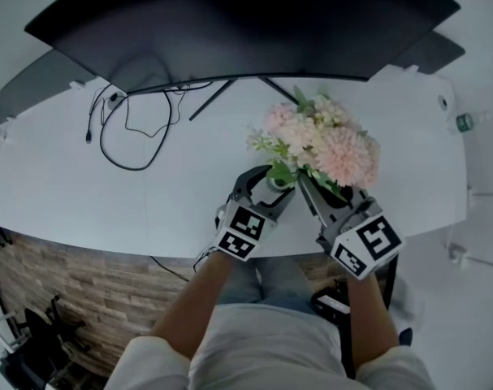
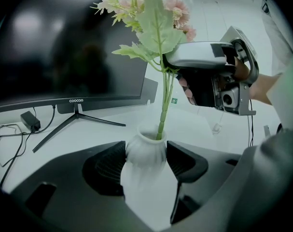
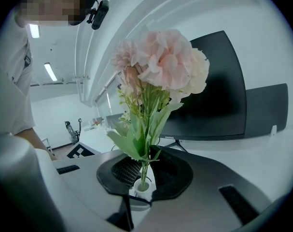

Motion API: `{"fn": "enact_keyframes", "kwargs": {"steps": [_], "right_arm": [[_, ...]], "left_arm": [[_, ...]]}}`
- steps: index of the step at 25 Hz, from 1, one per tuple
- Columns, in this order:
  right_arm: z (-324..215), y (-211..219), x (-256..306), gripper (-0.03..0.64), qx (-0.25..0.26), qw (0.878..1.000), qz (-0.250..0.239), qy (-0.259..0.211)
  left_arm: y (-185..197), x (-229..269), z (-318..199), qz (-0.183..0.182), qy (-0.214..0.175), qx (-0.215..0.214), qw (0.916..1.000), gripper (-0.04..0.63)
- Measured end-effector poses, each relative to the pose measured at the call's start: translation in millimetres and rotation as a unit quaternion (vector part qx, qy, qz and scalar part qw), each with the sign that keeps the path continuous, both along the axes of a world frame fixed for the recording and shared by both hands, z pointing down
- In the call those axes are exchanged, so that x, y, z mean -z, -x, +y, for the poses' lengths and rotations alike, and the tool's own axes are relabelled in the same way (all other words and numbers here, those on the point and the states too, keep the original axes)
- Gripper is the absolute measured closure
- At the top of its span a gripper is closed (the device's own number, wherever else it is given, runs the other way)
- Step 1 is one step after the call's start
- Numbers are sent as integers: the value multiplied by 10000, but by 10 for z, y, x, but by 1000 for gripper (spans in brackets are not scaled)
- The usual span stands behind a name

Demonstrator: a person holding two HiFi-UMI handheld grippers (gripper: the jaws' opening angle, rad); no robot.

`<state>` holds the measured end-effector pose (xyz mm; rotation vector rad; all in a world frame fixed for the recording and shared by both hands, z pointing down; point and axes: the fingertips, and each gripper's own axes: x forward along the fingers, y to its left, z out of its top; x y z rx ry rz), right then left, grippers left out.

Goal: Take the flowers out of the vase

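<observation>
A bunch of pink flowers (image 1: 323, 140) with green leaves stands in a small white ribbed vase (image 2: 144, 178) near the desk's front edge. My left gripper (image 2: 146, 150) is shut on the vase, one pad pressing on each side of its neck. In the head view the left gripper (image 1: 275, 188) sits just left of the bouquet's base. My right gripper (image 3: 144, 170) is shut on the green stems (image 3: 145, 161) a little above the vase mouth (image 3: 142, 187). The left gripper view shows the right gripper (image 2: 171, 62) up on the stems (image 2: 163, 105), under the leaves.
A large curved black monitor (image 1: 230, 23) stands behind the flowers on the white desk (image 1: 67, 177). Black cables (image 1: 128, 128) loop at the left under it. A second dark screen (image 1: 429, 51) is at the right. The desk's front edge runs right by my hands.
</observation>
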<state>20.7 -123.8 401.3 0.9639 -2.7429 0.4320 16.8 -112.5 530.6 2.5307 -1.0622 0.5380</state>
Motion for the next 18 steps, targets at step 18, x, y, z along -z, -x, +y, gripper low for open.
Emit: {"fn": "enact_keyframes", "kwargs": {"steps": [18], "right_arm": [[4,-224,296,549,-300,9991,-169,-231]], "left_arm": [[-27,1,-1,-28,-8,18,10000,325]]}}
